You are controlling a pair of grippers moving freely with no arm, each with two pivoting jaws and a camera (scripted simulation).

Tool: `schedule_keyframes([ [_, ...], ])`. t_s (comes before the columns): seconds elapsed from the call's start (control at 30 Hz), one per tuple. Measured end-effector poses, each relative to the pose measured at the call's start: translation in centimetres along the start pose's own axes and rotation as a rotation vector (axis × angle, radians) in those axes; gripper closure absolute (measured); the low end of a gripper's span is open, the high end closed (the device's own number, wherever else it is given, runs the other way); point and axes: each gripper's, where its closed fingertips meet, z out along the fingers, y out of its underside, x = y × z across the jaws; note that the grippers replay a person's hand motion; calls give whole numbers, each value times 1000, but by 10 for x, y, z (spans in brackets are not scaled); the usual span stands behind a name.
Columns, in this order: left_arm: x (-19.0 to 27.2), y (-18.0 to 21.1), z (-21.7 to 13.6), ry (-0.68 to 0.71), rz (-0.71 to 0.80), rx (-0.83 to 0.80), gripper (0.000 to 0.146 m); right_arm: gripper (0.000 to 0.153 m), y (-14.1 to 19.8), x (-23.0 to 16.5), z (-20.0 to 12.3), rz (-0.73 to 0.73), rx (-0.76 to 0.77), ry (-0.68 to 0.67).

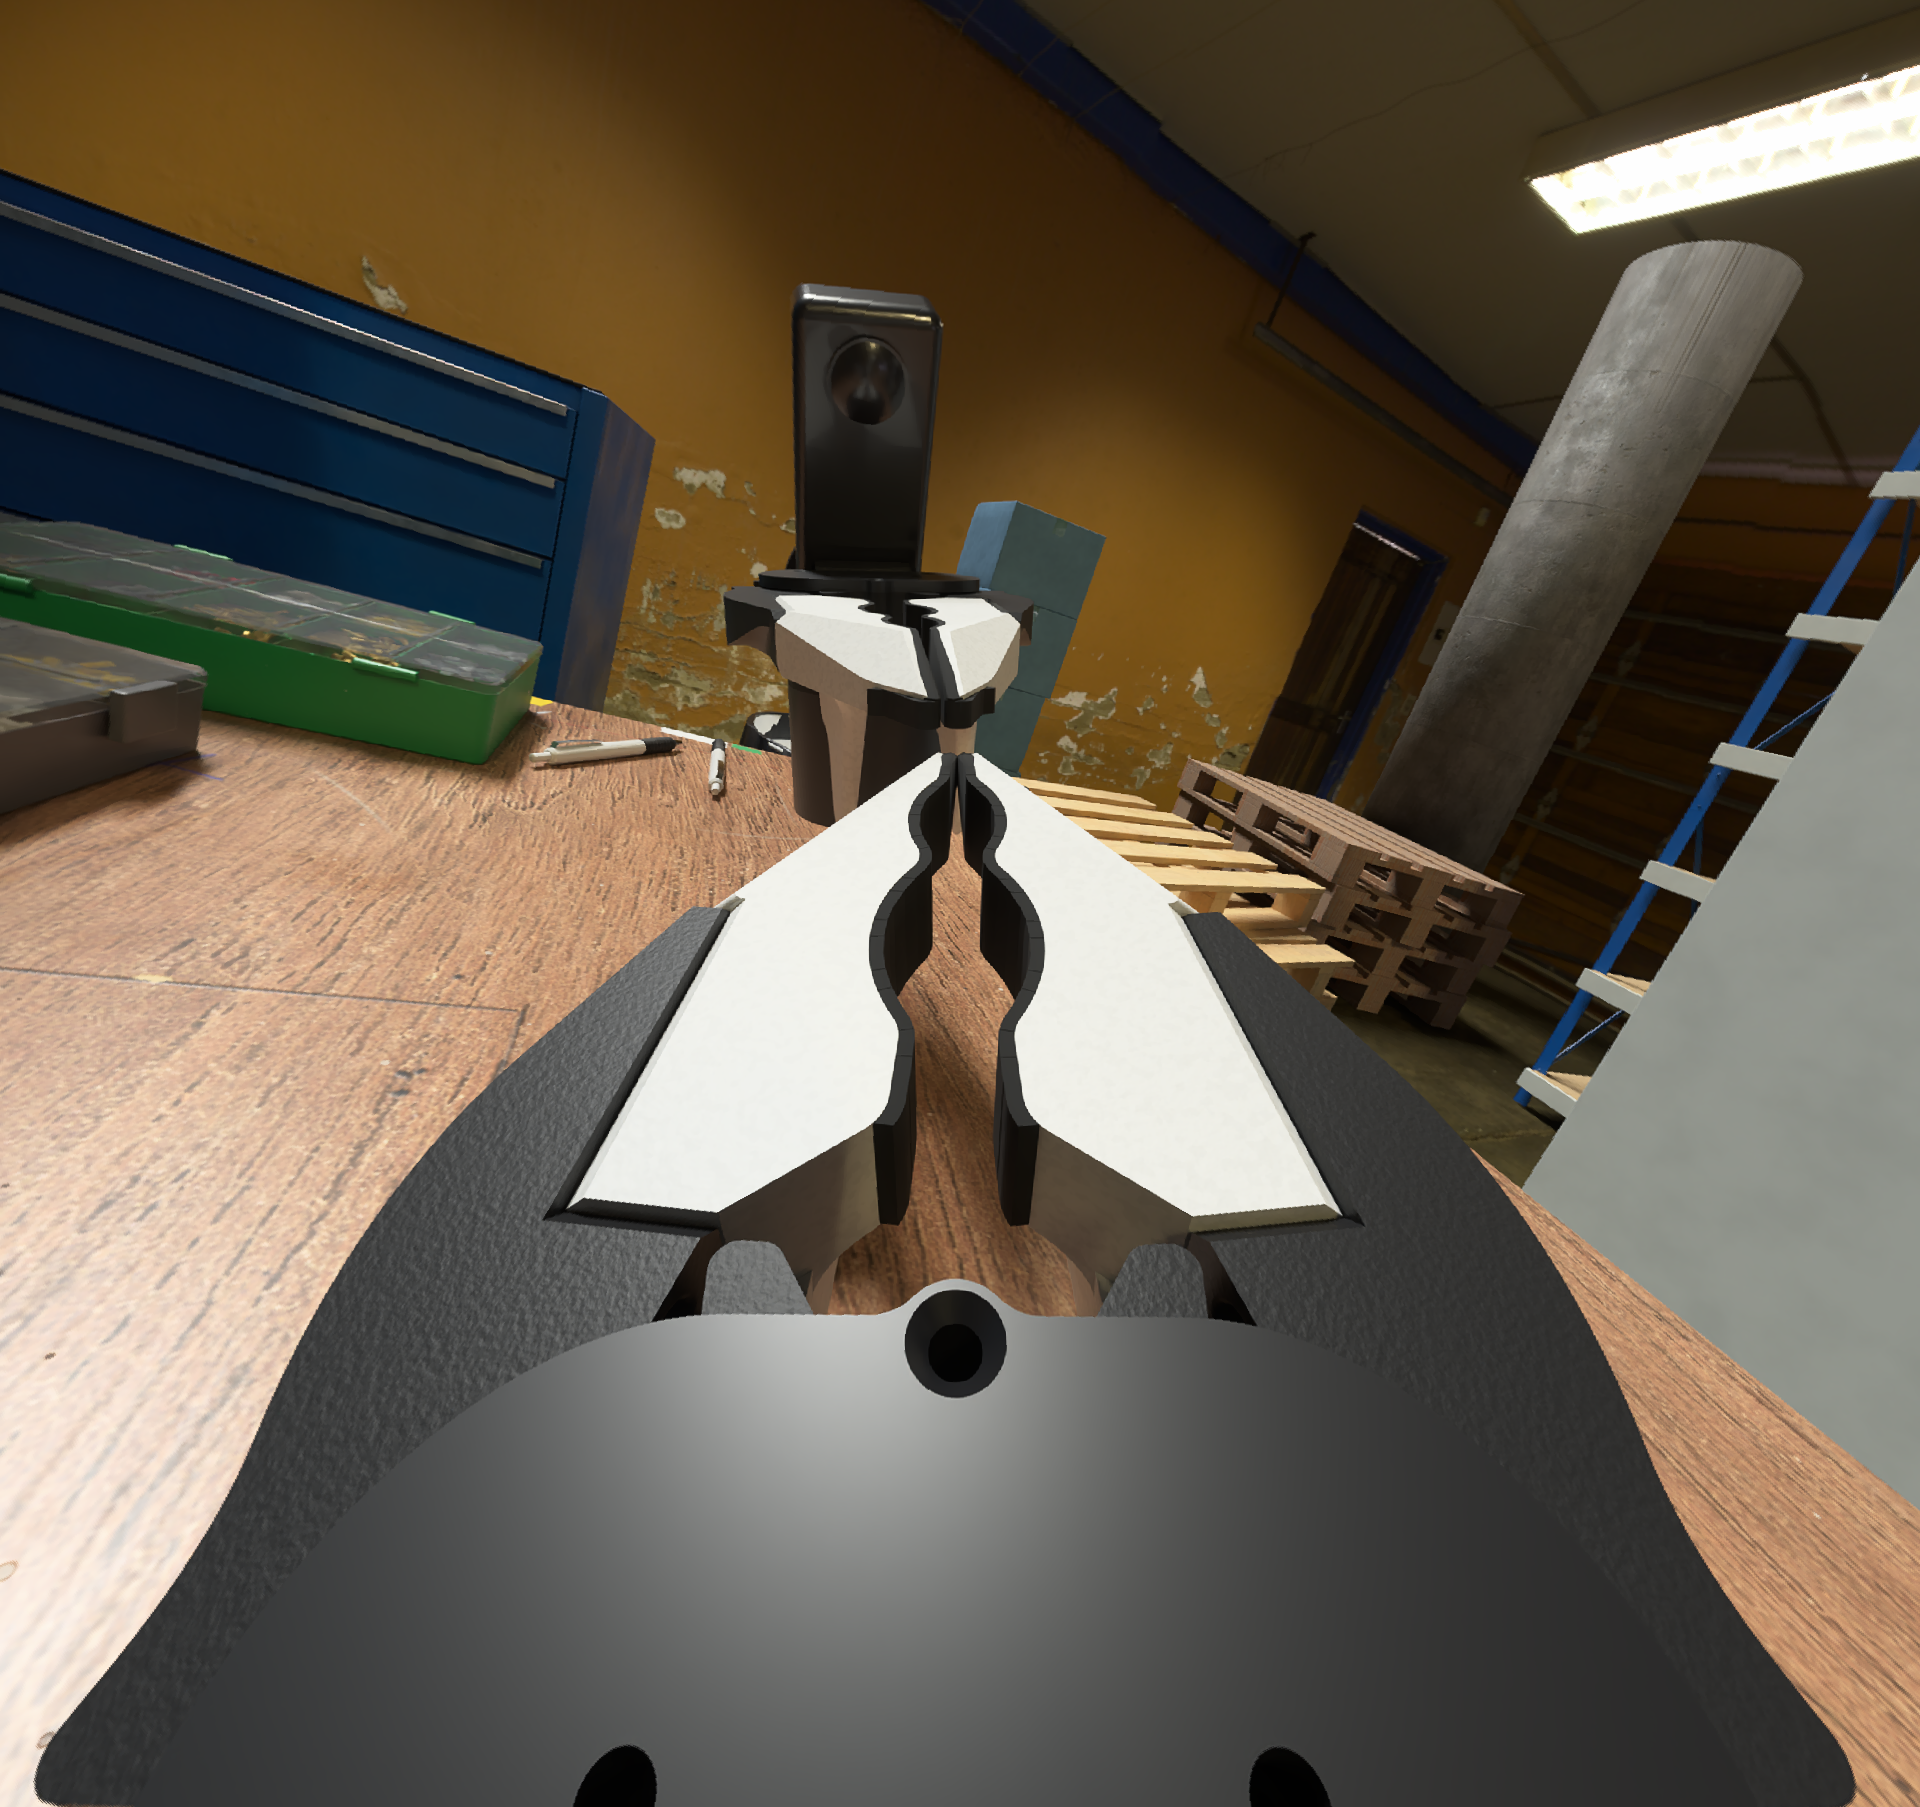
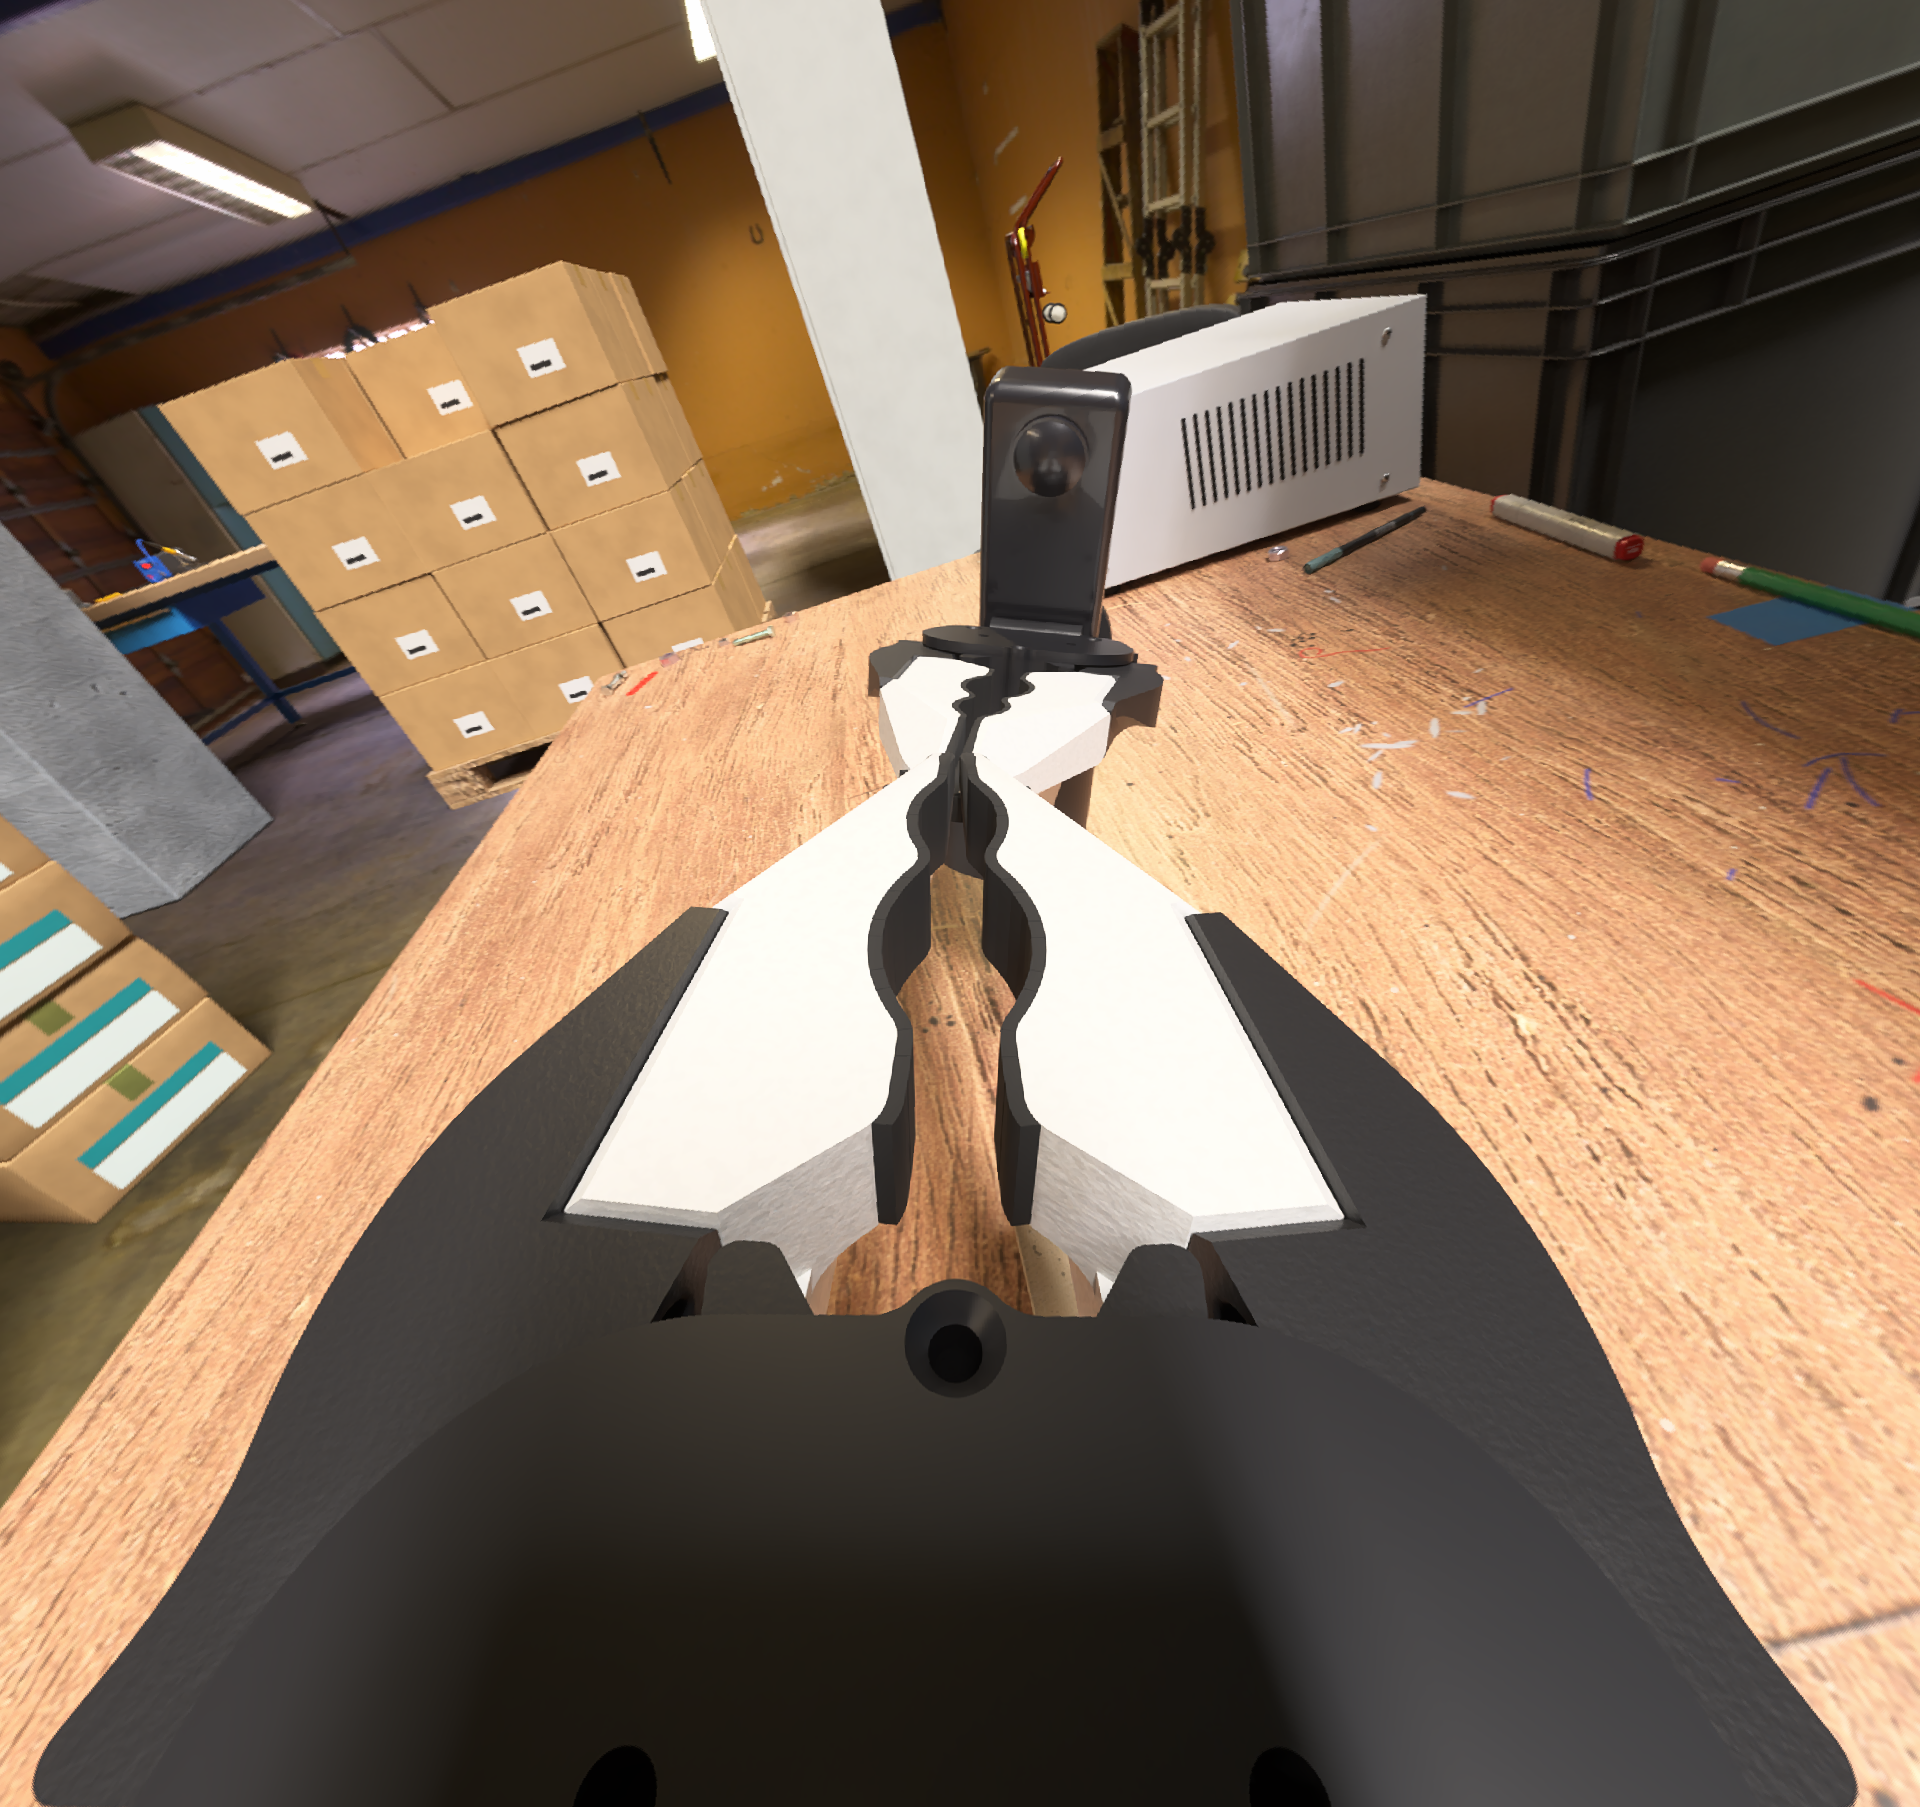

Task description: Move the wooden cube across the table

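Note:
No wooden cube shows in either view. In the left wrist view my left gripper [image 1: 956, 770] is shut, with nothing between its white fingers [image 1: 790, 1009], and is low over the wooden table [image 1: 312, 926]. The right gripper [image 1: 940, 677] faces it tip to tip, also shut, with its black camera block [image 1: 868, 427] standing above. In the right wrist view my right gripper [image 2: 956, 770] is shut and empty over the table [image 2: 1455, 926]. The left gripper [image 2: 982, 708] meets it head on, with its camera block [image 2: 1049, 500] above.
A green parts box [image 1: 312, 666], a grey case [image 1: 83, 708] and two pens [image 1: 613, 749] lie at the far left. A white vented metal box [image 2: 1268, 427], a pen [image 2: 1361, 539], a marker [image 2: 1569, 526] and a pencil [image 2: 1818, 599] lie far right. The table edge [image 2: 312, 1134] runs along the left.

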Motion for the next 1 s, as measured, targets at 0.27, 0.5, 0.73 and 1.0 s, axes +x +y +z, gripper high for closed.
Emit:
schedule_keyframes([
  [0.27, -33, 21, -6, -276, 94, -186, 146, 152, 14, 28, -22, 42, 15, 255],
  [0.5, -50, 96, 1, -404, 29, -668, 98, 152, 73, 40, -61, 196, -95, 524],
  [0.73, -45, 127, 6, -510, -4, -858, 89, 152, 81, 33, -72, 364, 27, 414],
  [1.0, -23, 132, 21, -401, -144, -804, 91, 152, 82, 33, -75, 222, -51, 422],
])
